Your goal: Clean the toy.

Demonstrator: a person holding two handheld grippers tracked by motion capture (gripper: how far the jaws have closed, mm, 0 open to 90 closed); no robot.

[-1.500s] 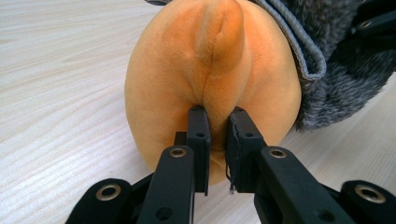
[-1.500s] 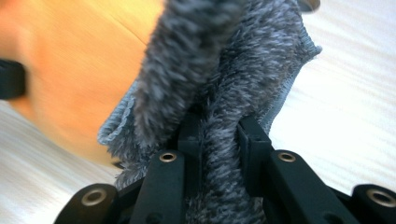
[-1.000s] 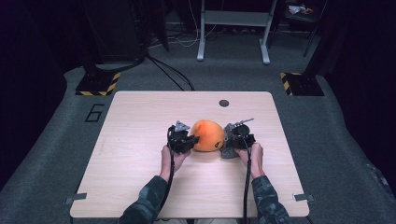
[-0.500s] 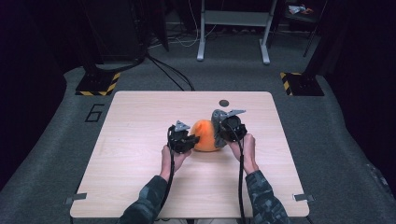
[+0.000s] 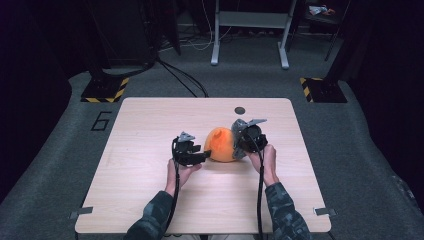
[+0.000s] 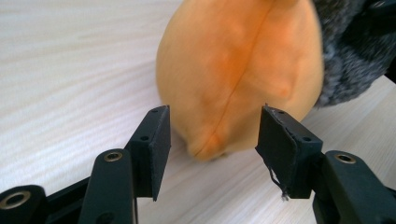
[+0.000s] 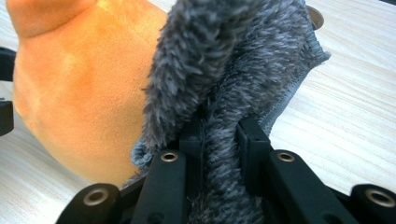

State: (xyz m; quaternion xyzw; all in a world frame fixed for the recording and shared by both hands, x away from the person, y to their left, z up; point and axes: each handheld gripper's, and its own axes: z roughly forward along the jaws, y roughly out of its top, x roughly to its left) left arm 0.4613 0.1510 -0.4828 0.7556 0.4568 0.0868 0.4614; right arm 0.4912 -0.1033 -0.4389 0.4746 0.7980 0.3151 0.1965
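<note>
An orange plush ball (image 5: 220,144) lies at the middle of the wooden table (image 5: 150,130). My left gripper (image 5: 202,156) sits at its left side. In the left gripper view the plush (image 6: 238,79) pokes its seamed tip between the pads (image 6: 161,140), which stand apart from it. These jaws have just been opening, and the left gripper (image 6: 212,140) is open. My right gripper (image 5: 239,145) is at the plush's right side. It (image 7: 219,135) is shut on a fuzzy grey cloth (image 7: 224,70) that drapes against the orange plush (image 7: 79,93).
A small round dark grommet (image 5: 240,110) sits in the tabletop just behind the plush. Beyond the table are grey carpet, a black stand base with yellow hazard stripes (image 5: 105,90) and a white frame's legs (image 5: 250,30).
The right gripper has lifted with the grey cloth and moved left, up against the plush. The left hand has stayed where it was.
</note>
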